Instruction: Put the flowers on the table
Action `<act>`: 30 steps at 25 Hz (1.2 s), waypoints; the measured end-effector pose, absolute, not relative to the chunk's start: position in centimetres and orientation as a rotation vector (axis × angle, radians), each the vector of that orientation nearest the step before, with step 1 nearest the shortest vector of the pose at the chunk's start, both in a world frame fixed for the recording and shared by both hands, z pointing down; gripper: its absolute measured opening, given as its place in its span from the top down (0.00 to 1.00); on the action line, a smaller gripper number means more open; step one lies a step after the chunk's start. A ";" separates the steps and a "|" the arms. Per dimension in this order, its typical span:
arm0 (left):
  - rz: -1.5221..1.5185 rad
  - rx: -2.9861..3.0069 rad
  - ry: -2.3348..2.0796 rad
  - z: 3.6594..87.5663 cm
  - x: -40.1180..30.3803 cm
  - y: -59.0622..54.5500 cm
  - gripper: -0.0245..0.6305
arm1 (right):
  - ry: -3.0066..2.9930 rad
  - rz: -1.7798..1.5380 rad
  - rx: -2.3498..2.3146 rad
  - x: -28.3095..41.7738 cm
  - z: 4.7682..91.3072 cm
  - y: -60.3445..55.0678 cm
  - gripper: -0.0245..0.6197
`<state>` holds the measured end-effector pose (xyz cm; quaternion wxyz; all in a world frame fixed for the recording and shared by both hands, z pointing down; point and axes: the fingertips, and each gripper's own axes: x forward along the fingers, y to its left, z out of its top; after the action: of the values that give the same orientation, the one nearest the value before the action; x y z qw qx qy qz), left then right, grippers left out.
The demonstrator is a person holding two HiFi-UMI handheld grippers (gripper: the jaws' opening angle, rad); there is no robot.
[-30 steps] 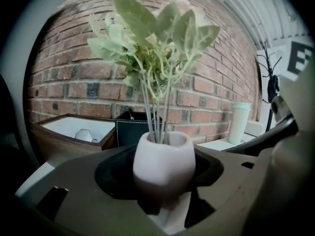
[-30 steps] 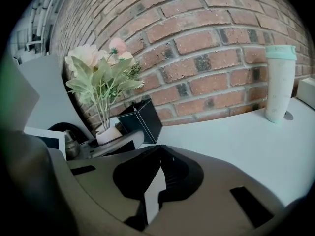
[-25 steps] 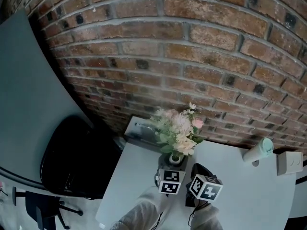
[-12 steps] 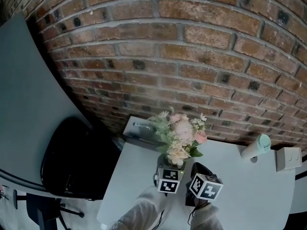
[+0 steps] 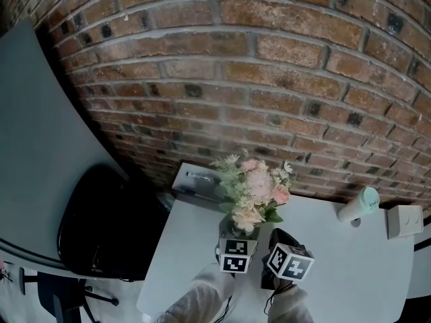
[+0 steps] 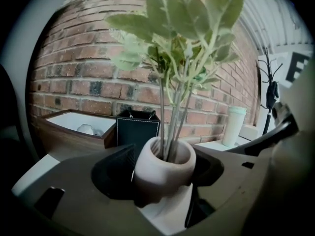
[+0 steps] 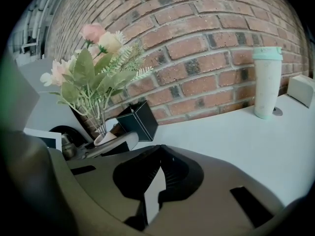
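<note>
A brick wall (image 5: 269,79) backs the pale table (image 5: 350,261). Over the table's left part stand the flowers (image 5: 256,187), a loose bunch of pink and cream blooms on thin stems in a small round pale vase (image 6: 160,161). The left gripper (image 6: 162,178) has its jaws closed on the vase's belly, one pad on each side. Whether the base rests on the table cannot be told. The right gripper (image 7: 156,178) waits just beside it, jaws drawn almost together on nothing. The vase looks stiff, smooth and likely ceramic, so it may slip or crack under a hard squeeze. With its tall bunch it should be top-heavy though light. The stems and petals are soft and would crush, so the grip belongs where it is, low on the vase, with the vase kept upright. A second ago the vase's mouth showed below the blooms. Now the bunch has swung over and hides it, and since half a second ago little has shifted.
</note>
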<state>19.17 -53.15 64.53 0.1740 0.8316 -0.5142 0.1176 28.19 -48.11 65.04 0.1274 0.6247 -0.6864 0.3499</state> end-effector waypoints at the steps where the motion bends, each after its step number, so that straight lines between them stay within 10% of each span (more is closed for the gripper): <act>1: 0.332 2.357 -1.455 64.4 19.2 -53.0 0.55 | -1.996 1.020 1.820 28.1 65.0 -48.1 0.93; 21: 0.371 2.366 -1.421 61.3 16.5 -46.7 0.56 | -1.956 1.033 1.919 26.9 61.4 -43.1 0.93; 30: 0.402 2.376 -1.366 58.5 15.0 -41.2 0.86 | -1.963 0.997 1.932 24.4 58.3 -38.8 0.92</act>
<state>15.01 -41.23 58.53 0.1849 0.8430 -0.4846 0.1425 24.44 -38.81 58.33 0.1059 0.6560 -0.6663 0.3385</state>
